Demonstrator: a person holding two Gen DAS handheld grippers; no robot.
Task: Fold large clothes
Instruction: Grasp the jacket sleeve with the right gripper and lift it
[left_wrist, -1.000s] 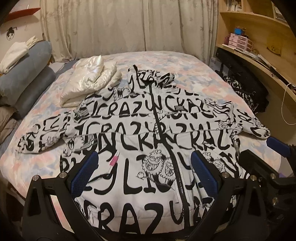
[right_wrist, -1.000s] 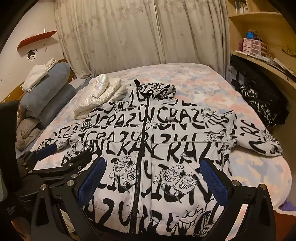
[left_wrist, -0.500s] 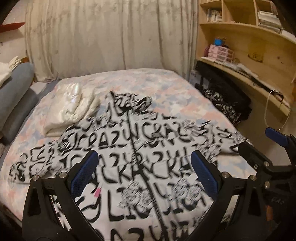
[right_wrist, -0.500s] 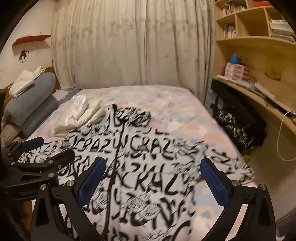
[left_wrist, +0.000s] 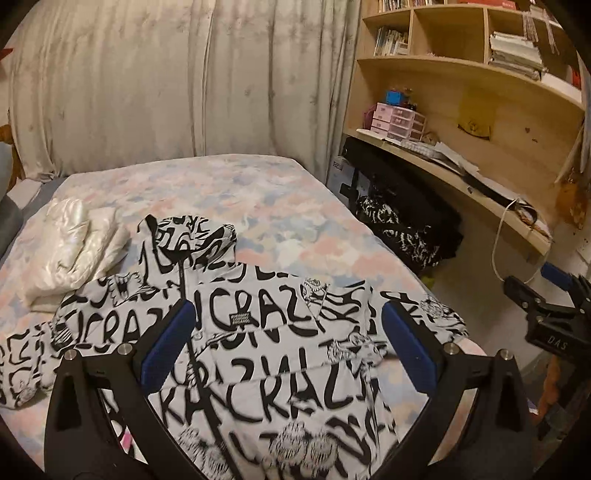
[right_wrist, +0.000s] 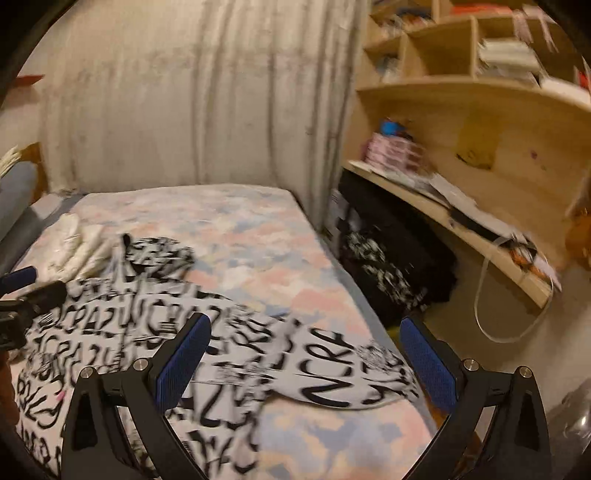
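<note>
Now both views further right than before, left gripper (left_wrist: 288, 343) and right gripper (right_wrist: 306, 354) wide apart, empty, above the jacket (left_wrist: 280, 362).

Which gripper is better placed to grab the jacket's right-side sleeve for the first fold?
Right gripper: open, with the sleeve between its fingers. Left gripper, also open, faces the jacket body.

Left tool (left_wrist: 288, 347) spread wide, holding nothing, poised over the jacket (left_wrist: 280, 354); right tool (right_wrist: 306, 354) gaping too, above its sleeve.
</note>
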